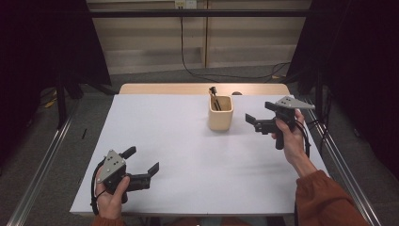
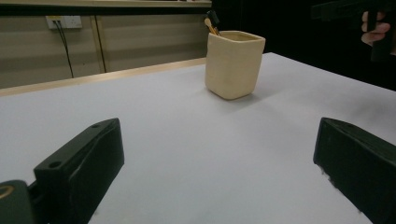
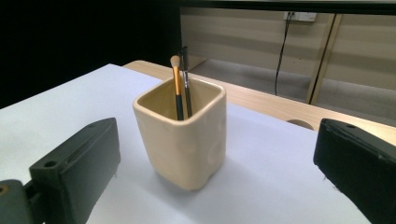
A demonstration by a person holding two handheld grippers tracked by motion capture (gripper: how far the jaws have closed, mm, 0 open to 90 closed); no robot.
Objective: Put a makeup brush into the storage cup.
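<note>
My left gripper hovers low over the near left corner of the smooth white table, its two blocky matte-black jaws spread wide with nothing between them. Well ahead, toward the far right of the table, stands the cream ceramic cup, squarish with rounded corners and a glossy, slightly dimpled wall, holding two slim makeup brushes, one orange-handled with a pale tip and one dark, leaning together against its rim. Just right of it my right gripper faces the cup, jaws parted wide and empty.
</note>
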